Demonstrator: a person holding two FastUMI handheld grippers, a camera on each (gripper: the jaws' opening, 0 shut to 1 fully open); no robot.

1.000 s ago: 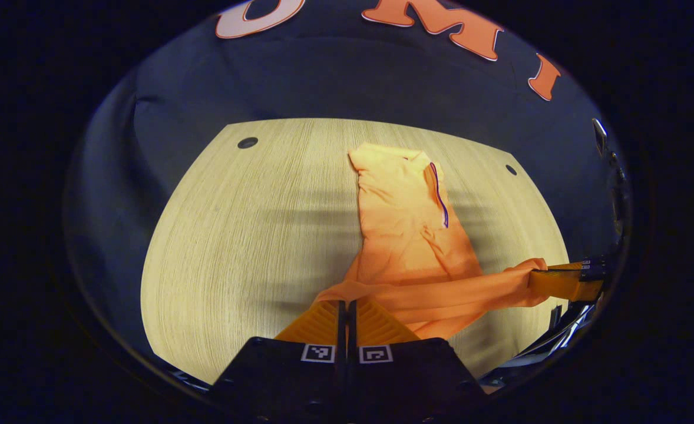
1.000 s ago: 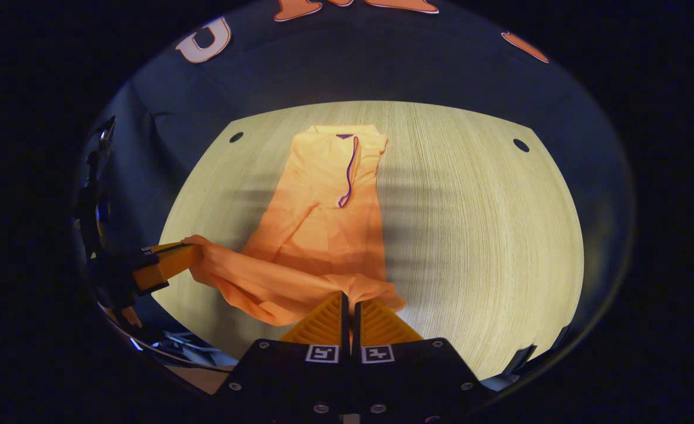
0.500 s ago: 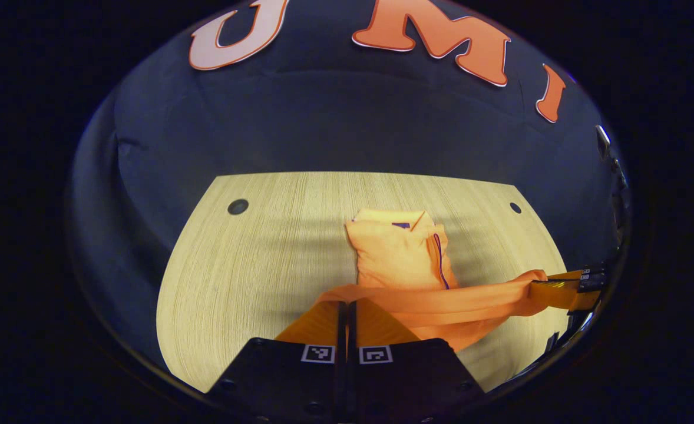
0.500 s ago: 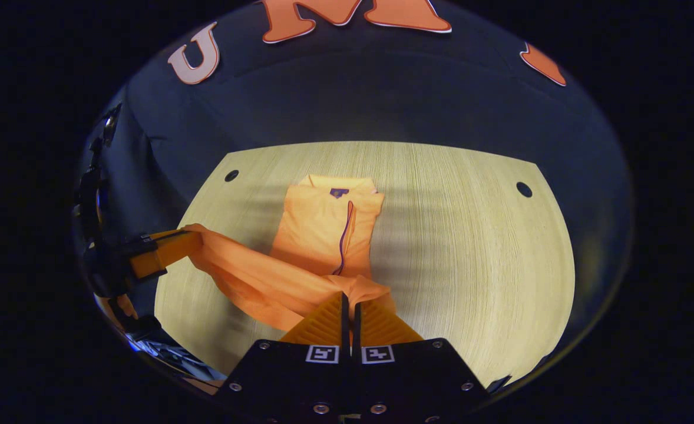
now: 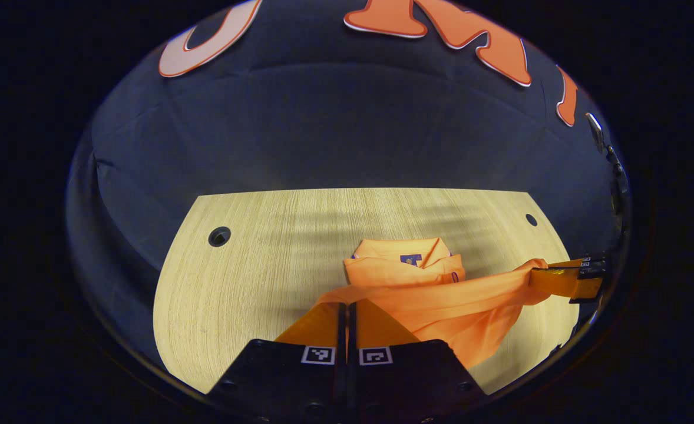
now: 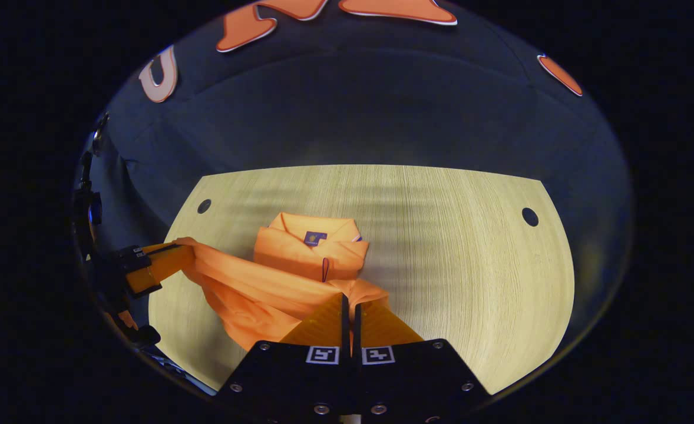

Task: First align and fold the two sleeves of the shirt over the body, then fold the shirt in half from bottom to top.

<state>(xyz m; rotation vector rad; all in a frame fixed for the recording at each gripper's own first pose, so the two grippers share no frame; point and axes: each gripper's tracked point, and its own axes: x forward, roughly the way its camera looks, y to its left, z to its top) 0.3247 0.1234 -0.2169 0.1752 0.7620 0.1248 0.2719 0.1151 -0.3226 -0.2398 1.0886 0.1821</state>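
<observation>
Left gripper (image 5: pixel 347 306) has its fingers pressed together on the bottom hem of the shirt (image 5: pixel 441 294), pinching the cloth right at the tips, and the right gripper (image 6: pixel 348 297) is doing the same thing on its own corner of the hem. In the left gripper view you can see the right gripper (image 5: pixel 565 281) off at the right edge with the fabric bunched into its closed tips, and in the right gripper view the left gripper (image 6: pixel 158 265) sits at the left edge, also clamped on cloth. Between the two, the hem hangs as a stretched band lifted off the table (image 5: pixel 253 277), sagging a bit in the middle, with loose fabric drooping under it down toward the wood. Beyond that band, the upper part of the shirt lies flat on the table, collar (image 6: pixel 314 227) pointing to the far side, with a small dark tag (image 6: pixel 314 237) inside the neck and a thin dark line of the placket below it. So the shirt is roughly mid-table, nearer the front edge, half lifted and half lying down. The table is light wood with a dark round hole (image 5: pixel 219 236) near each far corner, the other hole (image 6: pixel 529 217) on the right side. Dark cloth wall behind all that.
</observation>
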